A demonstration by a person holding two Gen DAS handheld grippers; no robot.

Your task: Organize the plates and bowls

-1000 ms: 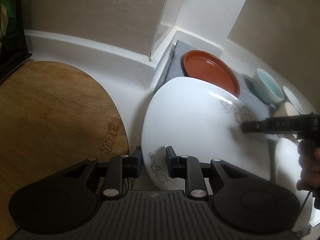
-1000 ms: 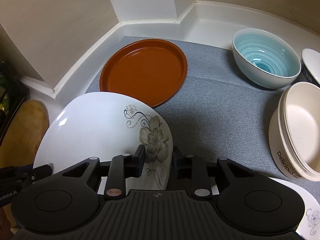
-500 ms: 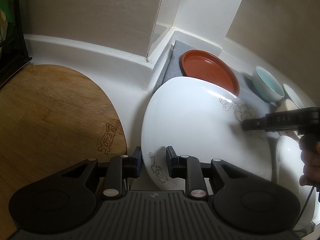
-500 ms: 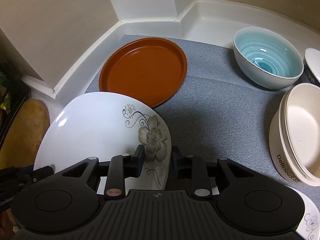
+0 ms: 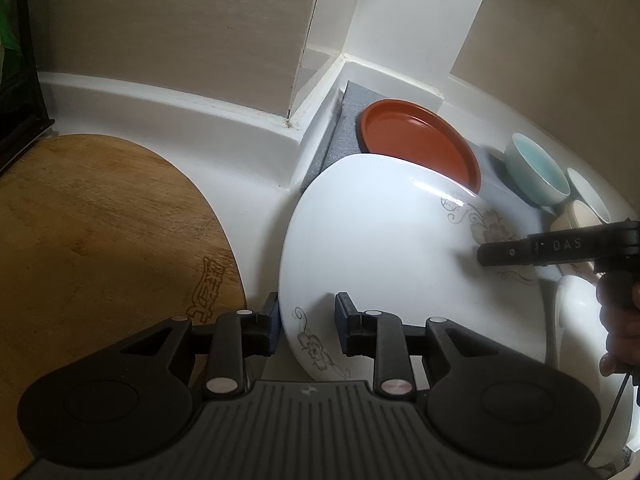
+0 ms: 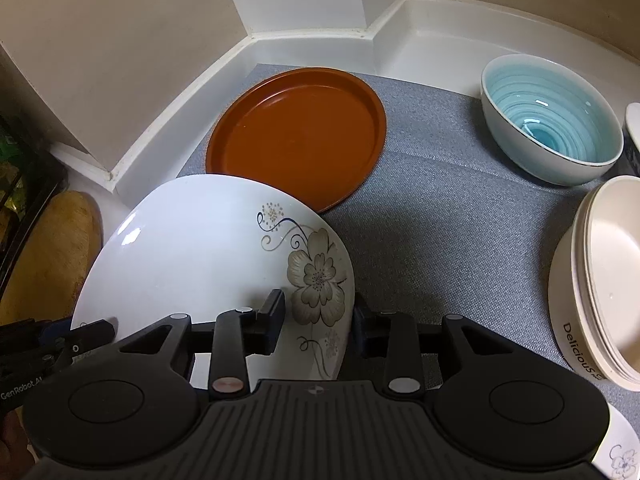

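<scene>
Both my grippers are on the white floral plate (image 6: 208, 264), one at each side. My right gripper (image 6: 318, 318) has the plate's right rim between its fingers, clamped on it near the big flower print. My left gripper (image 5: 306, 322) has the left rim between its fingers, though I cannot tell whether they actually pinch it. The plate is tilted, its far edge overlapping the brown plate (image 6: 296, 140) on the grey mat (image 6: 440, 220). The blue bowl (image 6: 552, 124) sits far right, stacked cream bowls (image 6: 600, 276) nearer. A wooden cutting board (image 5: 100, 232) lies left.
</scene>
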